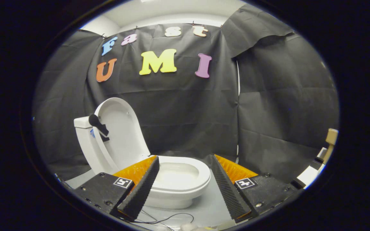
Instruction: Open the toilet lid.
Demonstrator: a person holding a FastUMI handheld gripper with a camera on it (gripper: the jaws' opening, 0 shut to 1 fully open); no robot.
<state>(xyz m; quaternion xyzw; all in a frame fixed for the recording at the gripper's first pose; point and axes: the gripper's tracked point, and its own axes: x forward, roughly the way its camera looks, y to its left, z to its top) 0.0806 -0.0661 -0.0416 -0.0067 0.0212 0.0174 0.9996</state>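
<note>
Standing raised against the tank (83, 123), the toilet lid (122, 131) is seen up and to the left beyond the gripper (184, 163), tilted back past upright with its inner face turned toward the camera. The gripper's fingers are spread wide apart and nothing is held between them; no contact with any object is made by either finger (140, 189). The white toilet (178, 184) is placed just ahead of the fingers, and its open seat and bowl are framed in the gap between them, nearer the left finger, whose tip overlaps the near left edge of the bowl in the view. A dark flush handle (97, 124) is fixed at the side of the tank, beside the lid's left edge. A thin black cable (169, 219) is laid on the pale floor (209, 207) below the bowl, between the finger bases. Black cloth (268, 106) is hung behind the toilet as the booth's wall.
</note>
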